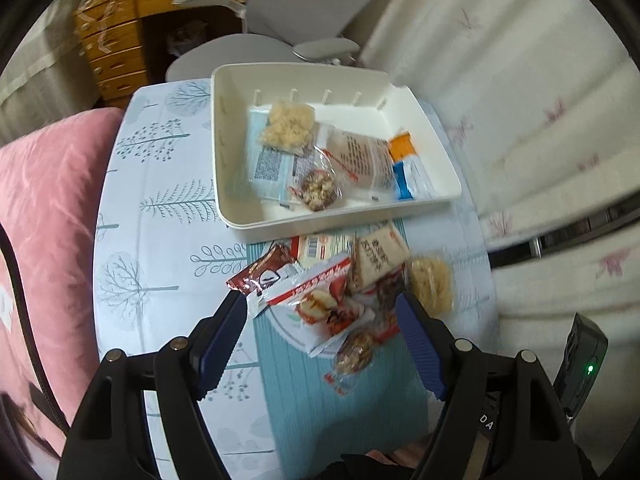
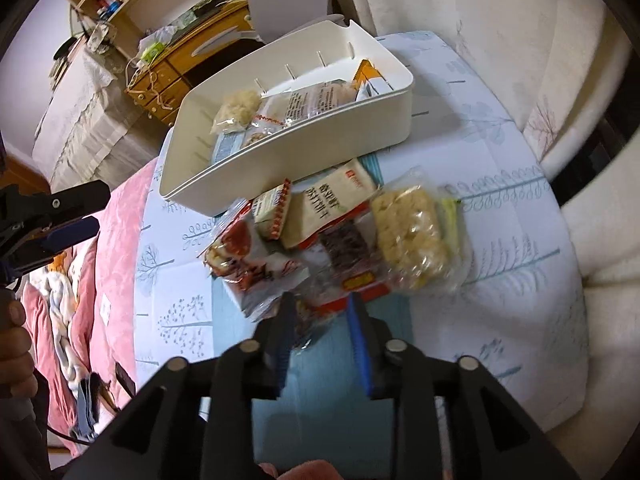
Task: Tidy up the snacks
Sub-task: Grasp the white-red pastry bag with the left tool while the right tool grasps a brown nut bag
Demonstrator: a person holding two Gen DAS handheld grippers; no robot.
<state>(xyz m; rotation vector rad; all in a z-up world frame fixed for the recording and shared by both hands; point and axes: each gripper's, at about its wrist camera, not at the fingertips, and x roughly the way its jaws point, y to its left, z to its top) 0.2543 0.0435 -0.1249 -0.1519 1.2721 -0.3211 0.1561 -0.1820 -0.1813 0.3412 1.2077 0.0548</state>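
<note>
- 2 grippers hang over the table (image 1: 160, 240): left gripper (image 1: 320, 316) with jaws spread wide, holding nothing; right gripper (image 2: 320, 312) slightly parted, pads clear of the snack pile (image 2: 320, 240).
- White bin (image 1: 236, 128) holds several snacks at the far edge.
- Left edge stays bare; a pink quilt (image 1: 44, 200) borders it.

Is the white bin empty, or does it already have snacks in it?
Partly filled. The white bin holds several wrapped snacks on its floor, including a puffed rice cake, with bare floor showing. More packets remain outside on the table.
</note>
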